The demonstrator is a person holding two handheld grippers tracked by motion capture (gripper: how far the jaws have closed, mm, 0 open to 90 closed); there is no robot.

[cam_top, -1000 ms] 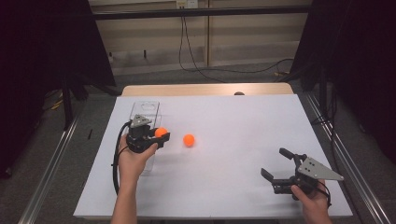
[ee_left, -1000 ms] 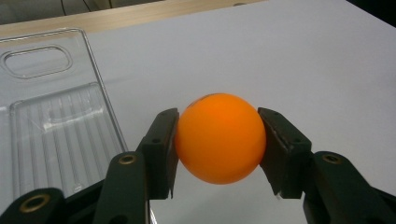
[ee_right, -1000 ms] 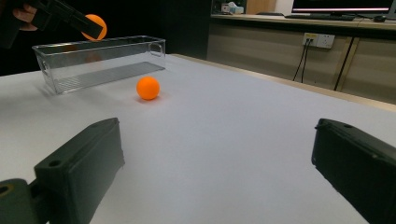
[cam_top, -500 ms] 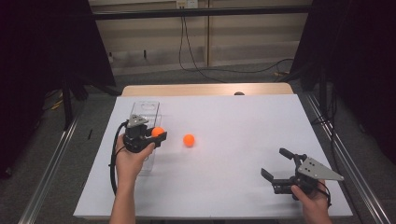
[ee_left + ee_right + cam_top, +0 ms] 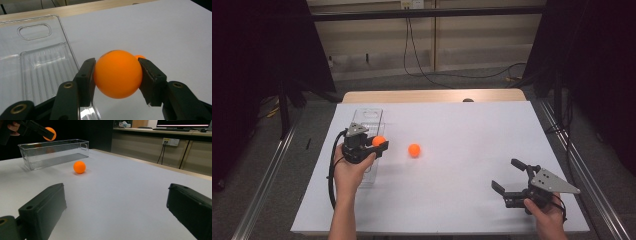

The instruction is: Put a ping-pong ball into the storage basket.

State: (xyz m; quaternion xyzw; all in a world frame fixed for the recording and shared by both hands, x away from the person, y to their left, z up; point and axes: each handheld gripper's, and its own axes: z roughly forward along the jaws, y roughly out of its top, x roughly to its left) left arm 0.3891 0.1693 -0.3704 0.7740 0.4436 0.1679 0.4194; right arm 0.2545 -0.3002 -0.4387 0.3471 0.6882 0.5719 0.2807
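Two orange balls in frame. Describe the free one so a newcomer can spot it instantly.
Start at the white table, then find the clear plastic bin near its far left corner. Just right of the bin, the free ball sits alone on the bare tabletop. Its twin, the held ball, is pinched in the left claw above the bin's edge; this one touches nothing but the table.

high view overhead; gripper views low, sharing table (image 5: pixel 462 130).
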